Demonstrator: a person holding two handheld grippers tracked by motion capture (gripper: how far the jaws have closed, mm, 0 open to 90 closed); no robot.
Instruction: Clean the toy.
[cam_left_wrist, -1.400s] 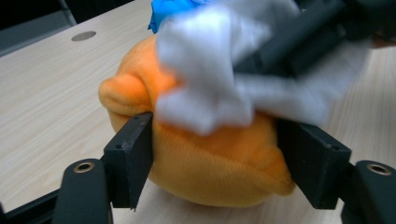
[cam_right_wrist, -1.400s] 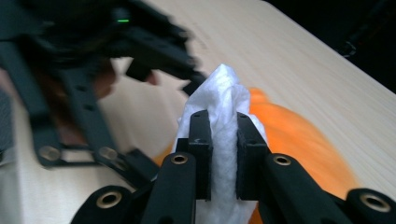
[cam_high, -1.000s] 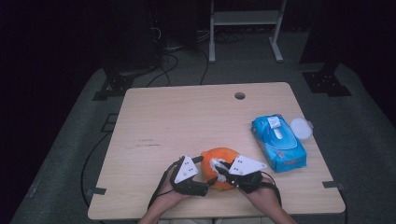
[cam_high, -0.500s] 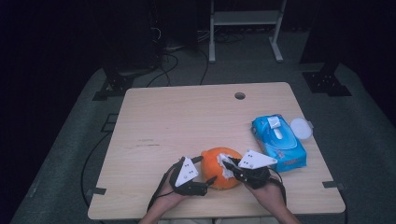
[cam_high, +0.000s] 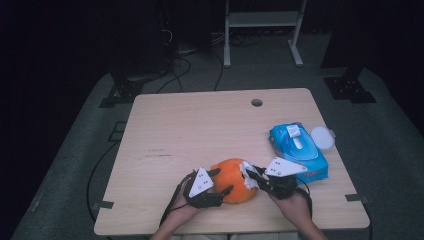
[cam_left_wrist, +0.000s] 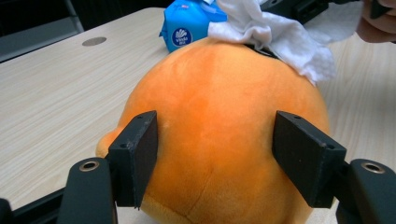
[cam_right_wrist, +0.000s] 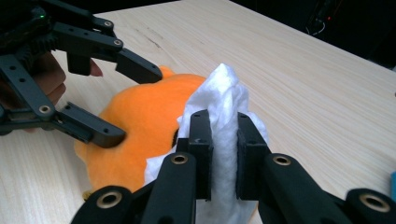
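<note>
An orange plush toy (cam_high: 231, 179) lies near the table's front edge. My left gripper (cam_high: 223, 181) holds it from the left. Its jaws have just been closing, and in the left gripper view the black pads (cam_left_wrist: 137, 158) press on both flanks of the toy (cam_left_wrist: 219, 116). My right gripper (cam_high: 255, 176) is shut on a crumpled white tissue (cam_right_wrist: 224, 93), which stands up between its own pads (cam_right_wrist: 201, 140). The tissue (cam_left_wrist: 275, 35) rests against the toy's right upper side. In the right gripper view the left gripper's jaws touch the plush (cam_right_wrist: 140, 116).
A blue pack of wipes (cam_high: 298, 150) lies right of the toy, with a round white lid (cam_high: 321, 137) beside it. The wooden table (cam_high: 200, 125) has a cable hole (cam_high: 256, 102) at the back. A white stand and cables are on the floor beyond.
My right gripper has slid to the right with the tissue, off the toy's top to its right side. The left gripper's jaws have closed in on the toy.
</note>
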